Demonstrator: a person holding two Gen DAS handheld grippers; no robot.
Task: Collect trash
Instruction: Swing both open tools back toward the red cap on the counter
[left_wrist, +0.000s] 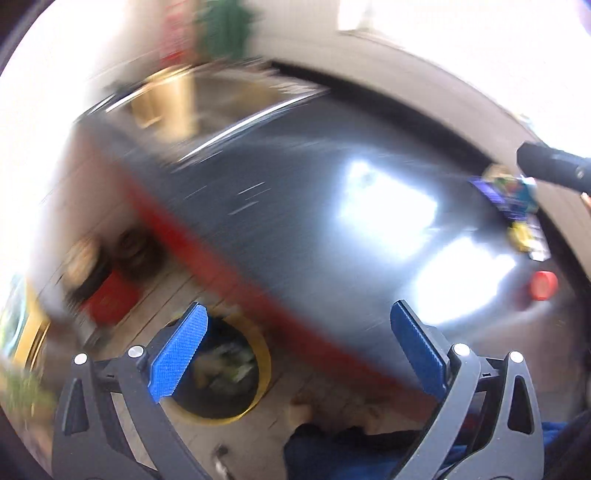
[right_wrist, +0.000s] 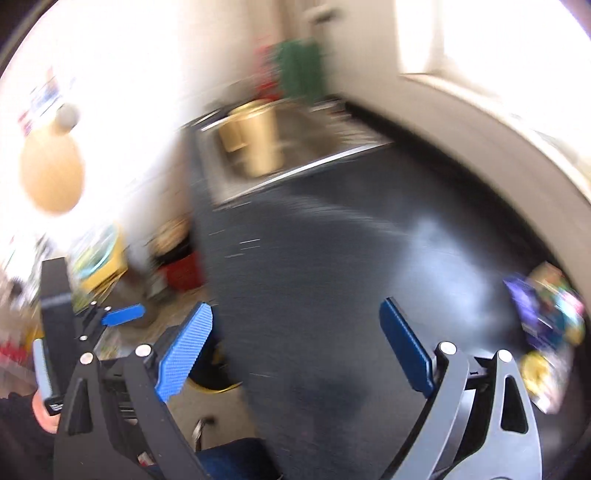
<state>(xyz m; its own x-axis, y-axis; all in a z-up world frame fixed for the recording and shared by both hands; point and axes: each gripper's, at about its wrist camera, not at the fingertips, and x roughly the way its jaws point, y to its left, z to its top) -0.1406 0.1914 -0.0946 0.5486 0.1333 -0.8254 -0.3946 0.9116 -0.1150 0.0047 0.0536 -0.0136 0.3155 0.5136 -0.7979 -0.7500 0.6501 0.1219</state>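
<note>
Off to the right of my right gripper's (right_wrist: 297, 345) wide, empty fingers lie the wrappers (right_wrist: 543, 321) on the bench (right_wrist: 332, 258), so I should swing right, slow down, then close; left gripper (left_wrist: 297, 350) wide over the bin (left_wrist: 221, 369).

Left wrist view aimed down across dark countertop (left_wrist: 280, 206) edge, floor bin (left_wrist: 221, 373) seen close below. Right wrist view aimed along same countertop toward sink (right_wrist: 295, 147). Countertop, sink, wrappers (left_wrist: 517, 206) shared; both blurred.
</note>
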